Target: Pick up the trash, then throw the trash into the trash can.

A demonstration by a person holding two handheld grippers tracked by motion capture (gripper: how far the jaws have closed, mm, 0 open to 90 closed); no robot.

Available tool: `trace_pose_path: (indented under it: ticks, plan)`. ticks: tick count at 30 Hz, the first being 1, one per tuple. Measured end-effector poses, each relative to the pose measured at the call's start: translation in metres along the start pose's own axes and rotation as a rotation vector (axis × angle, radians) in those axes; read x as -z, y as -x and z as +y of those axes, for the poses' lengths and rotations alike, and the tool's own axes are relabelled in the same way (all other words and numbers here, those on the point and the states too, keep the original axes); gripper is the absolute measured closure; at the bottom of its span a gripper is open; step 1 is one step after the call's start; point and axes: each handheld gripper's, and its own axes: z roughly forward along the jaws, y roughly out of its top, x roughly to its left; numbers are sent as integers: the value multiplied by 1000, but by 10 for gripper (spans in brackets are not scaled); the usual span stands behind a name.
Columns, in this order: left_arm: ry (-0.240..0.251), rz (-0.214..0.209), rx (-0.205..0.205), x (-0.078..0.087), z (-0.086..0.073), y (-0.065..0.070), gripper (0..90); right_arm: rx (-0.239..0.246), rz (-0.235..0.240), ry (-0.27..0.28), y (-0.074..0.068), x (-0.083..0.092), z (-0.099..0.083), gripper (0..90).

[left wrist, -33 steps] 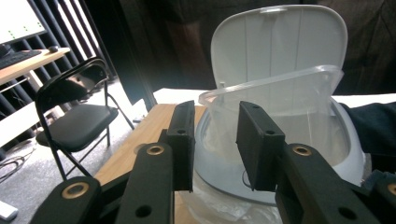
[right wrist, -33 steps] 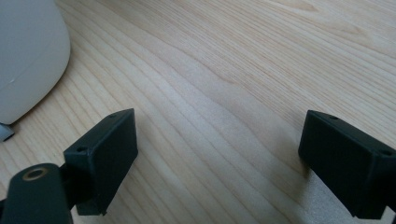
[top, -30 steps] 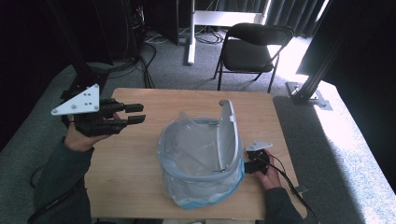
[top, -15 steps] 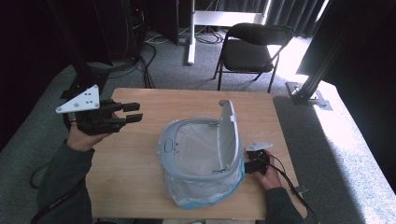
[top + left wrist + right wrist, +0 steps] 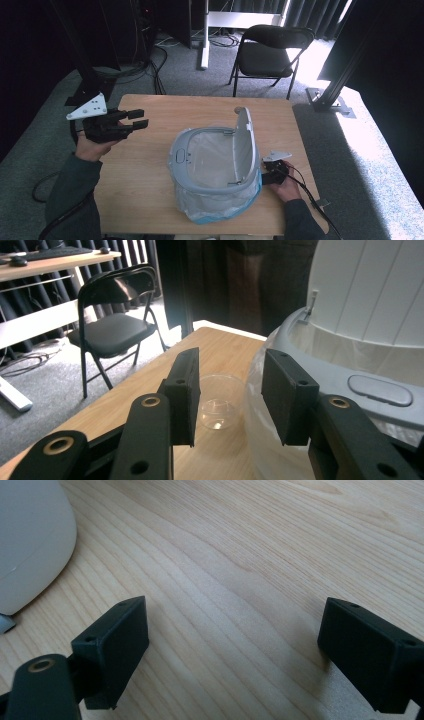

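A grey bin point(image 5: 212, 165) lined with a clear plastic bag stands mid-table, its white lid point(image 5: 243, 142) raised upright. My left gripper point(image 5: 141, 118) hovers left of it, pointing at the bin. Its jaws have just been opening and hold nothing. In the left gripper view the left gripper point(image 5: 235, 390) frames a clear plastic cup point(image 5: 217, 407) farther off on the table, beside the bin point(image 5: 350, 370). My right gripper point(image 5: 272, 175) rests low at the bin's right side. In the right gripper view the right gripper point(image 5: 235, 640) stands wide open over bare wood, with the bin's wall point(image 5: 30, 540) at left.
The wooden table point(image 5: 145, 170) has free room on its left half and along its far edge. A black folding chair point(image 5: 272, 50) stands on the carpet beyond the table. A dark metal post point(image 5: 332, 85) stands at the far right corner.
My left gripper has sunk a little and its jaws stand wider. The bag that bulged over the bin's left rim has settled, so the grey rim shows. The right gripper has kept still.
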Motion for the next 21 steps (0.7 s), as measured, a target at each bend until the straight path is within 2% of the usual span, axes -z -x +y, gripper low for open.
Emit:
trace_pose_path:
  ticks: [2,4,5,6,9,10,12,17,21]
  plan:
    - [2,12,8,1,-3,-3,582,-9,-5,3,0,1,0,163]
    - [3,23,15,2,-6,-5,576,-21,-19,-2,2,2,2,255]
    - [3,23,15,2,-6,-5,574,-21,-19,-2,2,2,2,255]
    - [3,39,21,2,-10,-7,573,-46,-11,3,6,4,5,341]
    - [9,60,28,1,-15,-10,565,-53,-17,12,8,6,7,392]
    - [22,71,44,0,-21,-13,566,-69,-35,15,11,7,8,444]
    - [20,88,55,-2,-27,-15,566,-87,-52,17,15,7,10,488]
    - [-2,132,64,-7,-39,-20,565,-142,-98,35,26,6,19,556]
    - [-4,151,86,-12,-49,-24,561,-151,-123,27,31,3,30,579]
